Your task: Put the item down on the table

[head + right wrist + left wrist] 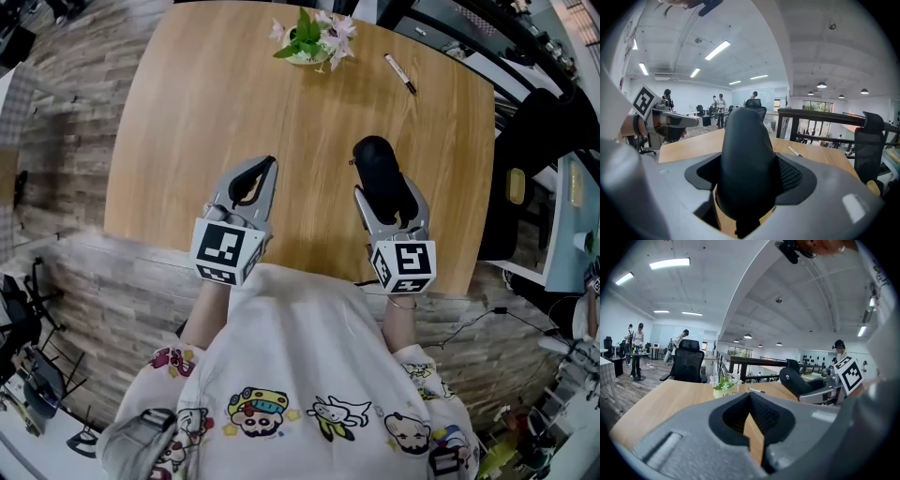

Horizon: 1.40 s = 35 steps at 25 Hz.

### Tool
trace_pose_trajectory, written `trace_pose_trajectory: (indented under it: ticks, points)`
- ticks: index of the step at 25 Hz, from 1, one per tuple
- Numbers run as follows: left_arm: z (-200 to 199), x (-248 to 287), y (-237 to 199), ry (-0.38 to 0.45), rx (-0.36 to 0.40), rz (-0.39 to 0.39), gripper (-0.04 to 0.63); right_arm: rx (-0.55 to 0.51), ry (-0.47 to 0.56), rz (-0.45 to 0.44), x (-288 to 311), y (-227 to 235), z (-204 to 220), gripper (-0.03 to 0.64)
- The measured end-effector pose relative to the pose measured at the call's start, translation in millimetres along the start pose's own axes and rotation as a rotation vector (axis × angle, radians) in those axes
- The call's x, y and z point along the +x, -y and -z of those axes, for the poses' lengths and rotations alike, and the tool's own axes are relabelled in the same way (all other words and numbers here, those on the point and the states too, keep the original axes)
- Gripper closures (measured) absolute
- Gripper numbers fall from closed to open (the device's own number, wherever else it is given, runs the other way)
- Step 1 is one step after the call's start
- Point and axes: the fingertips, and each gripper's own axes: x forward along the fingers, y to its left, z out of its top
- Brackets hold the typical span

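Right gripper (382, 187) jaws clamped on the black item (375, 157), held over the desk (187, 112), person's side of the flower pot (309, 42) — not yet down. Next: lower till it rests, then open jaws. Left gripper (268, 169) jaws closed, empty.

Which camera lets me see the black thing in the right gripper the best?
The right gripper view: the black item fills the middle, big and close, clamped by the right gripper. The head view shows it from above, smaller. The left gripper view shows it from the side, small, off to the right.
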Motion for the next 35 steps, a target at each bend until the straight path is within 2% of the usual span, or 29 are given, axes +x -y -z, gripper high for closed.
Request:
trace_pose_trajectory:
  ticks: [9,24,35]
  points:
    - [17,11,-4,-0.034,-0.014,0.004,0.595,-0.027,-0.086,-0.057,26,-10,27,0.265]
    - [56,18,3,-0.083,-0.038,0.015,0.595,-0.113,-0.285,-0.187,63,-50,111,0.265]
    - [74,23,13,-0.113,-0.049,0.034,0.595,-0.108,-0.356,-0.209,75,-55,149,0.265]
